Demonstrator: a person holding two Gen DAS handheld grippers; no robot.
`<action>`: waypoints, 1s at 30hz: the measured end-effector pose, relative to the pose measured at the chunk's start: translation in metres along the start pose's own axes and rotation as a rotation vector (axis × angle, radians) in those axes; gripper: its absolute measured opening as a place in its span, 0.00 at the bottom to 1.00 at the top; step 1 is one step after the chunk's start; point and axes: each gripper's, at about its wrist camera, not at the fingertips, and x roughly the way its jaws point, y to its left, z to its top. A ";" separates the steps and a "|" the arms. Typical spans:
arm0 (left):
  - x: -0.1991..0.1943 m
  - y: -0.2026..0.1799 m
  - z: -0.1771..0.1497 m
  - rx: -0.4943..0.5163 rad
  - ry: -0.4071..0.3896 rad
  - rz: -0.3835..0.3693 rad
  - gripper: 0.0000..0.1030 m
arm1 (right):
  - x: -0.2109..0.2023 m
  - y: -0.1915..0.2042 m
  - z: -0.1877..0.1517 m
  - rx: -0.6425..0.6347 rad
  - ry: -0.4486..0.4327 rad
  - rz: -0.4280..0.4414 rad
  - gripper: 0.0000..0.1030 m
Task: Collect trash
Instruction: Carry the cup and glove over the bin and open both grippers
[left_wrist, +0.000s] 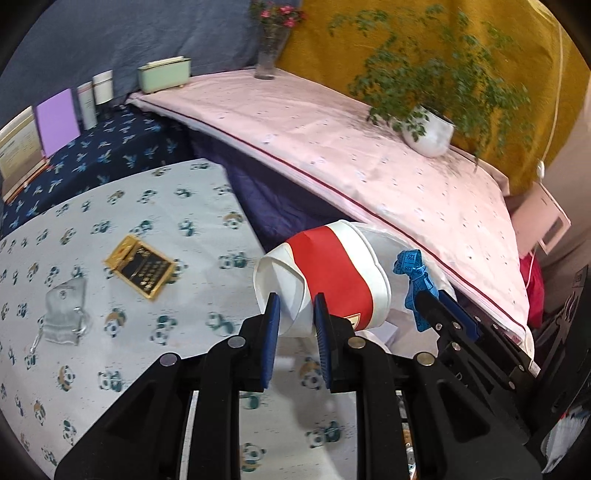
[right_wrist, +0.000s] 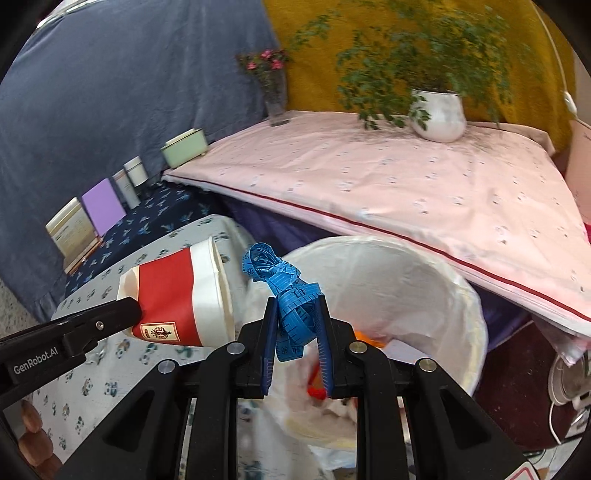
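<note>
My left gripper (left_wrist: 294, 303) is shut on the squashed base end of a red and white paper cup (left_wrist: 328, 275), which lies on its side in the air, mouth to the right. From the right wrist view the same cup (right_wrist: 177, 297) hangs at the left, held by the left gripper's fingers (right_wrist: 110, 314). My right gripper (right_wrist: 296, 305) is shut on a crumpled blue measuring tape (right_wrist: 286, 284), just above the near rim of a white lined trash bin (right_wrist: 443, 280). In the left wrist view the tape (left_wrist: 412, 275) and the right gripper's fingers (left_wrist: 448, 312) show beside the cup.
A panda-print table (left_wrist: 147, 229) carries a gold and black packet (left_wrist: 142, 267) and a grey pouch (left_wrist: 66, 314). Behind the bin lies a pink-covered surface (right_wrist: 388, 177) with a potted plant (right_wrist: 439, 114) and a flower vase (right_wrist: 275, 99). Books and boxes (right_wrist: 107, 206) stand at the back left.
</note>
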 end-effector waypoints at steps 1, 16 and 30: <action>0.003 -0.008 0.000 0.016 0.004 -0.007 0.18 | -0.001 -0.007 0.000 0.010 0.001 -0.008 0.18; 0.031 -0.050 0.001 0.077 0.022 -0.034 0.38 | -0.001 -0.057 -0.005 0.084 0.011 -0.057 0.18; 0.027 -0.015 -0.002 0.011 0.023 0.031 0.53 | 0.004 -0.032 -0.003 0.059 0.004 -0.020 0.38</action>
